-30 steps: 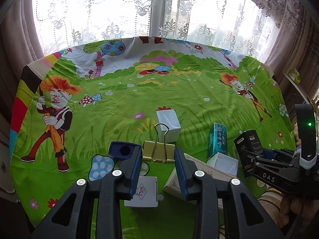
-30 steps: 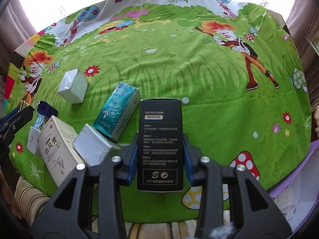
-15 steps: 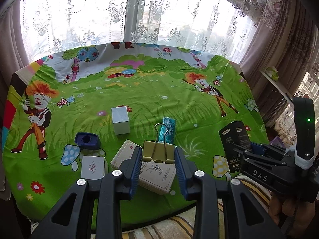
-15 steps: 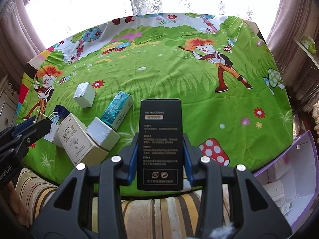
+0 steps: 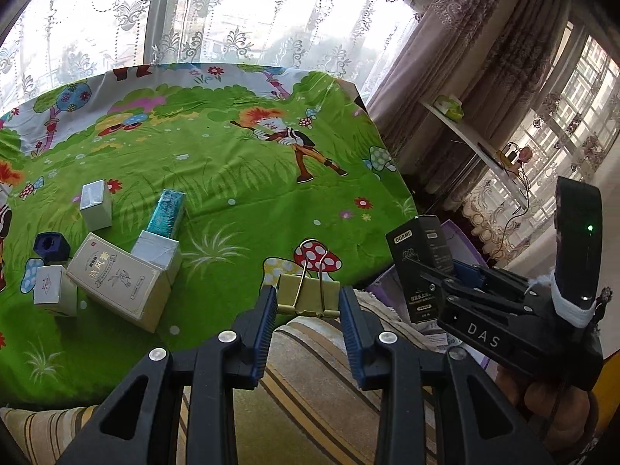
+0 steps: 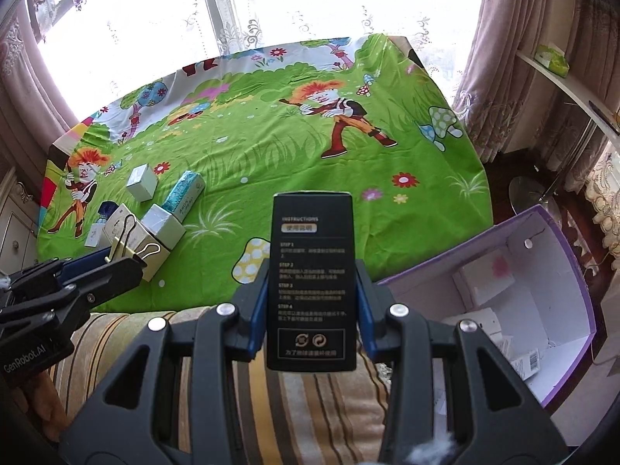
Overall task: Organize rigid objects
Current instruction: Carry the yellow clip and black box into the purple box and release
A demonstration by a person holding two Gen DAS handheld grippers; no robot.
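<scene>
My left gripper is shut on a gold binder clip, held in the air past the table's near edge. The same clip shows at the left of the right wrist view. My right gripper is shut on a tall black box with white printed instructions; the black box also appears at the right of the left wrist view. A purple storage box with white cartons inside stands open to the right of the table.
On the green cartoon tablecloth lie a cream box, a teal box, two silver-white boxes, a small white box and a blue sharpener. A striped cushion lies below the grippers. Curtains and a shelf stand at right.
Both grippers have pulled back from the table and swung right, each keeping its object. The table now looks farther off and the purple box has come into the right wrist view.
</scene>
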